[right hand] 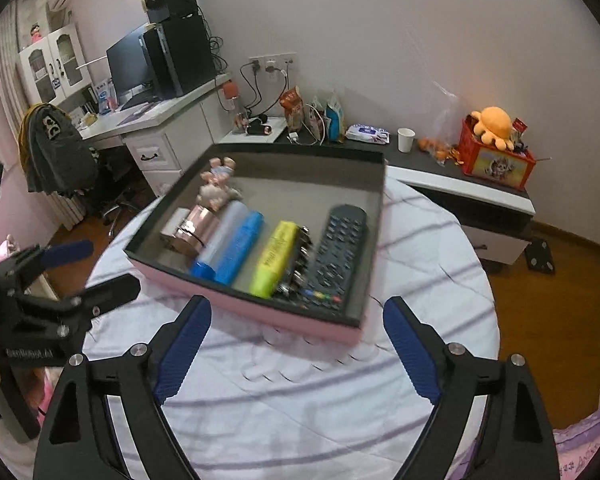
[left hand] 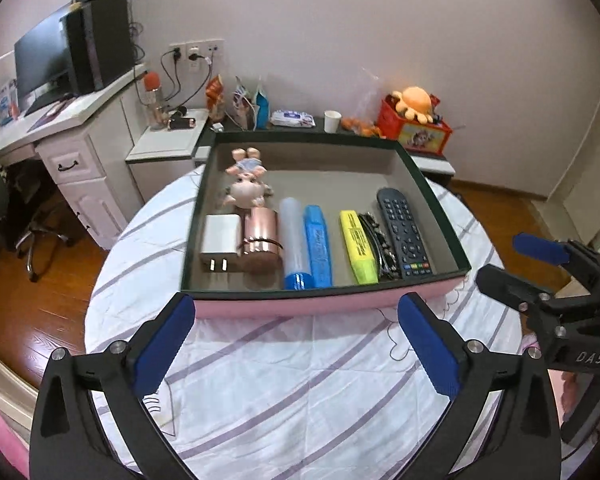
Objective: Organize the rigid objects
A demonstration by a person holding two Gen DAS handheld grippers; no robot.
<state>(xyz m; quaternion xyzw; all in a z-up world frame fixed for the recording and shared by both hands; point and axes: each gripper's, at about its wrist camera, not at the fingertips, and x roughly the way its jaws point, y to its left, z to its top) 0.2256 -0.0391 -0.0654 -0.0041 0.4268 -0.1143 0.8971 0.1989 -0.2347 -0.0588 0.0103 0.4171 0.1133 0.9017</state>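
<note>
A pink box (left hand: 300,304) (right hand: 260,314) with a dark rim sits on the round table. Inside lie, left to right, a white charger (left hand: 219,243), a rose-gold cylinder (left hand: 261,242) (right hand: 198,228), a blue-capped tube (left hand: 295,244), a blue highlighter (left hand: 318,246) (right hand: 240,252), a yellow highlighter (left hand: 358,246) (right hand: 274,258), a beaded strap (left hand: 378,246) and a dark remote (left hand: 404,236) (right hand: 334,256). A pig figurine (left hand: 247,178) (right hand: 218,182) lies behind them. My left gripper (left hand: 296,340) (right hand: 96,268) is open and empty before the box. My right gripper (right hand: 296,344) (left hand: 512,260) is open and empty too.
The table wears a white cloth with purple stripes (left hand: 300,392). Behind it stands a low cabinet with snack bags, a paper cup (left hand: 332,121) and a red toy box (left hand: 414,128). A desk with monitor and computer (left hand: 96,44) stands at left, with a chair below.
</note>
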